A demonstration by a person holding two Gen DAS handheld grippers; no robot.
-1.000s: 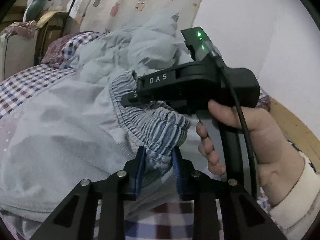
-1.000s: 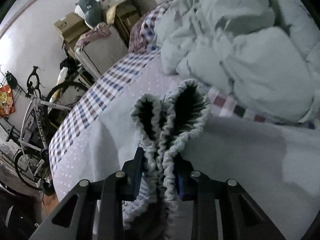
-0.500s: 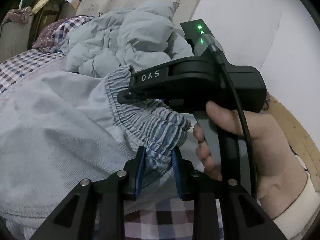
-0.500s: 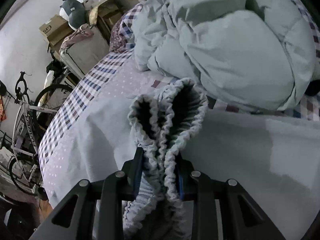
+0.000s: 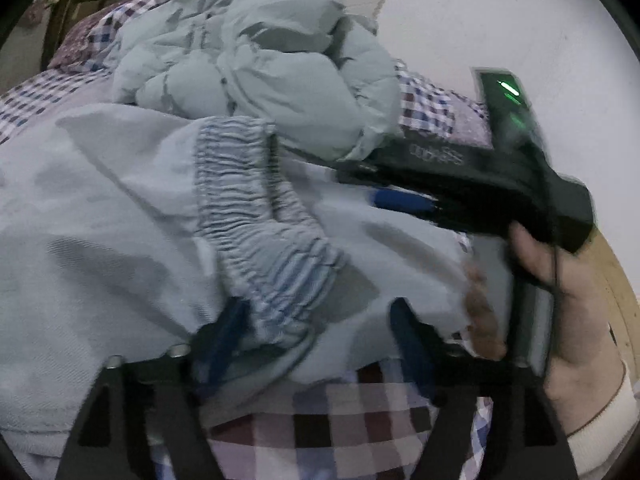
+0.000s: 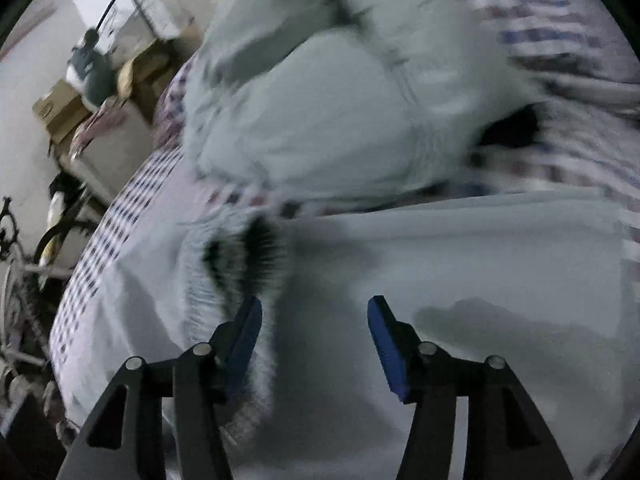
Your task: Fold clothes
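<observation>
The garment, a pale blue pair of trousers (image 5: 100, 208) with a gathered, striped elastic waistband (image 5: 256, 216), lay spread on the bed (image 5: 340, 432), over its checked cover. The cloth appeared doubled, with the waistband layers stacked and bunched at the near edge, which fits a lengthwise fold laid down on the mattress; whether further folds remained, the views did not settle.

The left gripper (image 5: 316, 344) stood with its fingers wide apart. The waistband ran down between them and lay against the left-hand blue pad, but nothing was clamped. That spread, with the cloth resting under its own weight, is consistent with a release onto the bed.

The right gripper (image 6: 314, 340) was likewise parted wide and held nothing. The waistband (image 6: 240, 264) sat just ahead of and beside its left pad, the flat trouser cloth beneath. In the left wrist view the same tool appeared above the garment, carried by the person's hand (image 5: 560, 300), clear of the fabric. Both views were blurred by motion, so fine contact could not be confirmed.

A crumpled pale quilt (image 5: 260, 60) lay heaped just beyond the waistband, near enough to crowd the working area. The elastic band is judged likely to spring and loosen the stacked edges unless pressed flat.
</observation>
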